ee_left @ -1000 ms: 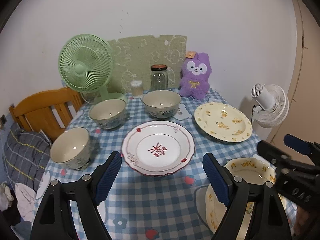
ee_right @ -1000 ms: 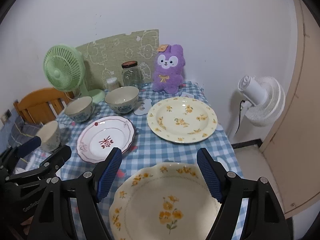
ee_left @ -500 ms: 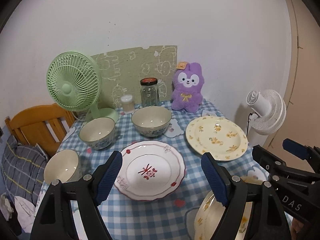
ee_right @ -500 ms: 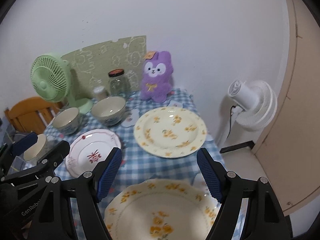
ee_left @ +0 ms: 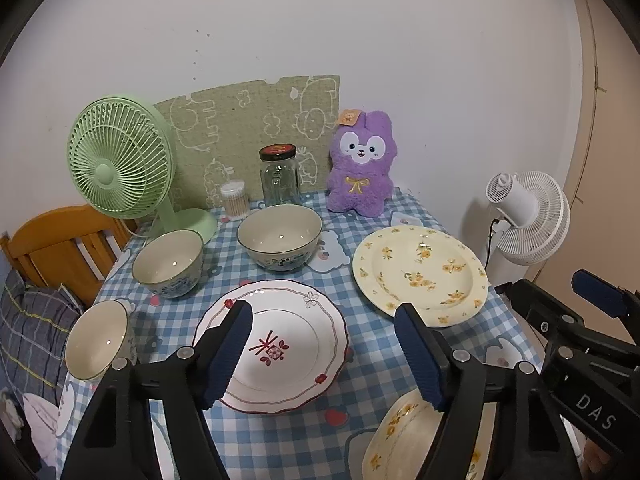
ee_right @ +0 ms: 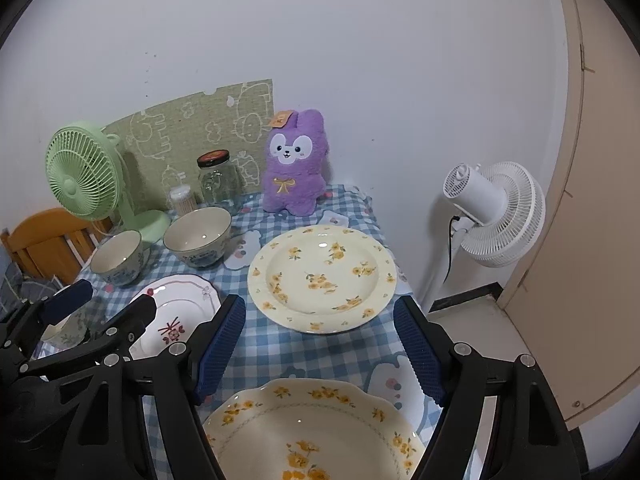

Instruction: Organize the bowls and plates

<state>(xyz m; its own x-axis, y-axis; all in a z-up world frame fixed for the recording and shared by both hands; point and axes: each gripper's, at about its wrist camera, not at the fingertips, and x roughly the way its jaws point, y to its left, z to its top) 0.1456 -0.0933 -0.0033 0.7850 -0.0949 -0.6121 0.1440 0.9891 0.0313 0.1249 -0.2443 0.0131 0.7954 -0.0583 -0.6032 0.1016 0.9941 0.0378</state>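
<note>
My left gripper [ee_left: 322,344] hovers over a white plate with a red motif [ee_left: 280,328]. Its jaws are closing with nothing between them. My right gripper [ee_right: 318,344] is open and empty, above a scalloped yellow-flowered plate [ee_right: 316,436] at the table's near edge. A round yellow-flowered plate [ee_right: 320,276] lies beyond it. Three cream bowls stand on the checked cloth: one at the back centre [ee_left: 280,236], one to its left [ee_left: 168,260], and one at the near left edge [ee_left: 96,340].
Along the wall stand a green fan [ee_left: 120,164], a glass jar [ee_left: 279,176], a toothpick tub [ee_left: 235,198] and a purple plush [ee_left: 362,168]. A white fan [ee_left: 528,216] stands on the floor to the right. A wooden chair [ee_left: 60,248] is at the left.
Both grippers have drawn back from the table, so the dishes look smaller and farther off. The left jaws have narrowed a little. No dish has moved.
</note>
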